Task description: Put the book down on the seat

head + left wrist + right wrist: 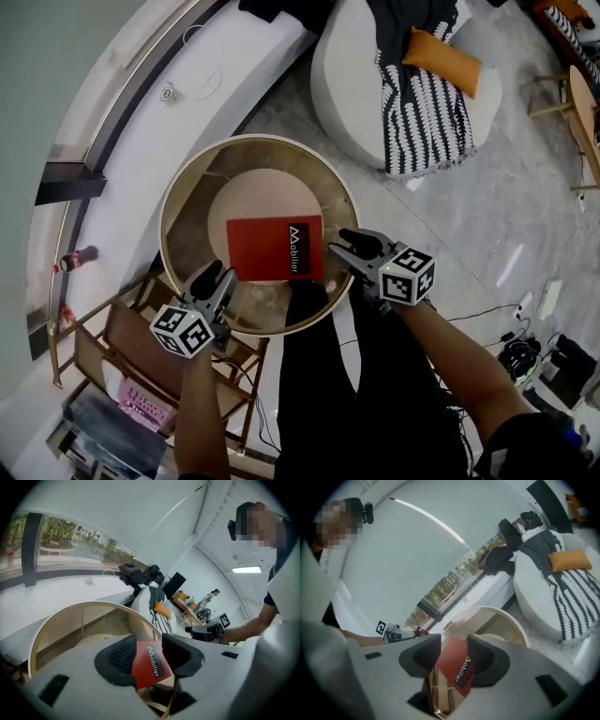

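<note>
Left gripper (217, 279) and right gripper (339, 242) flank the red book (275, 248), both with jaws spread and apparently clear of its edges as it lies flat on the round seat (183, 220), so I'd draw the 2 straight back, outward, without nudging it.

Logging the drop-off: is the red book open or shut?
Shut: the red book lies cover up inside the rim of the round seat, with its title showing and no pages spread.
</note>
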The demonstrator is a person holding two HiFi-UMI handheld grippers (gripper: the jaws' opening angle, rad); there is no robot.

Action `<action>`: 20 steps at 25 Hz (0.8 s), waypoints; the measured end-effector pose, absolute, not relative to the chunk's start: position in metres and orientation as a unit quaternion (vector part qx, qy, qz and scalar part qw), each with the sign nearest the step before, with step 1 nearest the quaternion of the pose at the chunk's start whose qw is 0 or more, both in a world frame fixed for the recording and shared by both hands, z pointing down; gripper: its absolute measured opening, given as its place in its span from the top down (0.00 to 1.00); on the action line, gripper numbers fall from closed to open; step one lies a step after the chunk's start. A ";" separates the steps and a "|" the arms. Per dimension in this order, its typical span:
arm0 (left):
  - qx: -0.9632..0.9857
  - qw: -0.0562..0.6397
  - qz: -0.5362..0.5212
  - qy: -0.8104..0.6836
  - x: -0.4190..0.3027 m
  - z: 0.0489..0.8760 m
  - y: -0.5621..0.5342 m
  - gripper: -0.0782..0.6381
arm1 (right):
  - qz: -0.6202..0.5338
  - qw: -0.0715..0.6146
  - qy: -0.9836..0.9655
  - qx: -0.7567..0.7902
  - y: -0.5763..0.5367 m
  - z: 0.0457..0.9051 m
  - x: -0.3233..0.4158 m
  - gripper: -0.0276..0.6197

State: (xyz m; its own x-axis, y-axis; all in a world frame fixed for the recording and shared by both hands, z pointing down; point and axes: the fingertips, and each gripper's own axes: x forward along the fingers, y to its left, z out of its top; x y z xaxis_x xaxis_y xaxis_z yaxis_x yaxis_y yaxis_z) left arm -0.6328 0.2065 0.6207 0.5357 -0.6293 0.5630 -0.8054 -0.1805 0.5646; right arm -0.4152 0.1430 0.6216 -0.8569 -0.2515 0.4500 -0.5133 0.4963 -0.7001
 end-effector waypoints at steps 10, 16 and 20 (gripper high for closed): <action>0.733 0.486 0.172 -0.444 -0.668 0.722 0.226 0.60 | 0.513 0.180 -0.792 0.279 0.178 0.724 -0.412 0.69; 0.719 0.517 0.203 -0.417 -0.675 0.765 0.239 0.59 | 0.526 0.183 -0.779 0.288 0.195 0.753 -0.419 0.69; 0.719 0.526 0.209 -0.403 -0.671 0.782 0.241 0.59 | 0.528 0.184 -0.775 0.296 0.199 0.766 -0.422 0.69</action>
State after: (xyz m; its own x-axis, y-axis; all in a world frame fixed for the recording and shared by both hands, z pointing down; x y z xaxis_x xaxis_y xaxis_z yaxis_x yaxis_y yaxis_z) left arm -0.6714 0.2410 0.7820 0.5871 -0.3603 0.7249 -0.7999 -0.1210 0.5878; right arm -0.4217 0.1988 0.7657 -0.7569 -0.2642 0.5978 -0.6530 0.2676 -0.7085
